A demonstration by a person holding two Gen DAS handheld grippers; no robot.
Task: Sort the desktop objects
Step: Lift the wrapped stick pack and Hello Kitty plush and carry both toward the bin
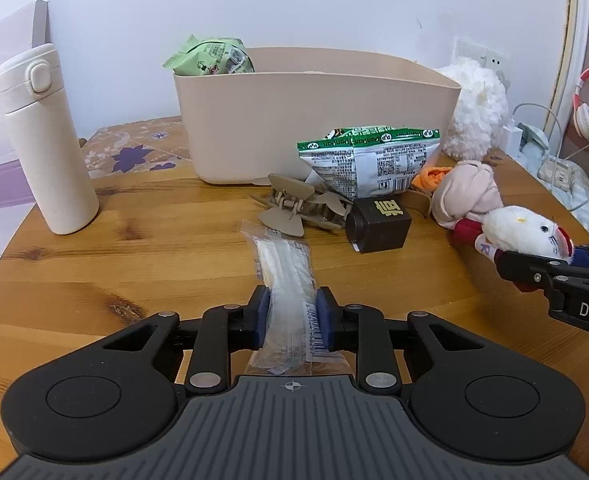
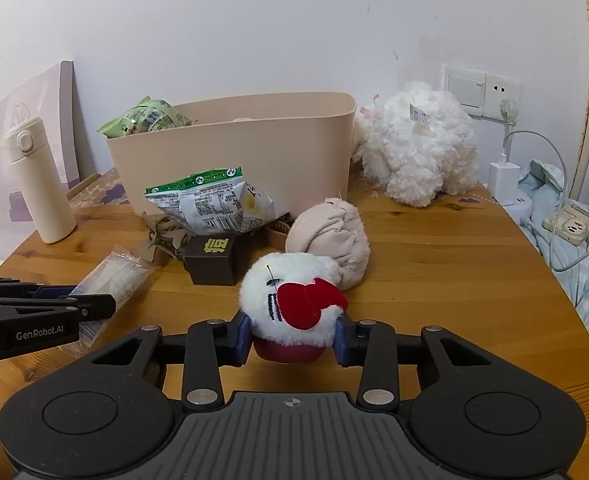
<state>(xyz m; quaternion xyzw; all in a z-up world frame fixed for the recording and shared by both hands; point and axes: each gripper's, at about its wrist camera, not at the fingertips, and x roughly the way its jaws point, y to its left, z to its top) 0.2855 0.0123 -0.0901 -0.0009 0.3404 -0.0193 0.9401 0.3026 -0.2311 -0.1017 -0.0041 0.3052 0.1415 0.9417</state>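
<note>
The beige bin [image 1: 318, 120] served as the landmark. Its mouth stood open above, blocked only at its left corner by a green snack bag [image 1: 210, 58]. Directly in front of the bin a cluster barred the low way in: a silver-green packet [image 1: 368, 160] leaning on its wall, a tan hair claw [image 1: 298, 208], a dark box [image 1: 378, 226] and a pink cloth bundle [image 2: 332, 236]. Left of the bin, bare wooden table [image 1: 154, 248] ran to a cream flask [image 1: 44, 140]. Right of the bin a white fluffy toy [image 2: 414, 148] sat close; forward of that toy the tabletop lay bare.
</note>
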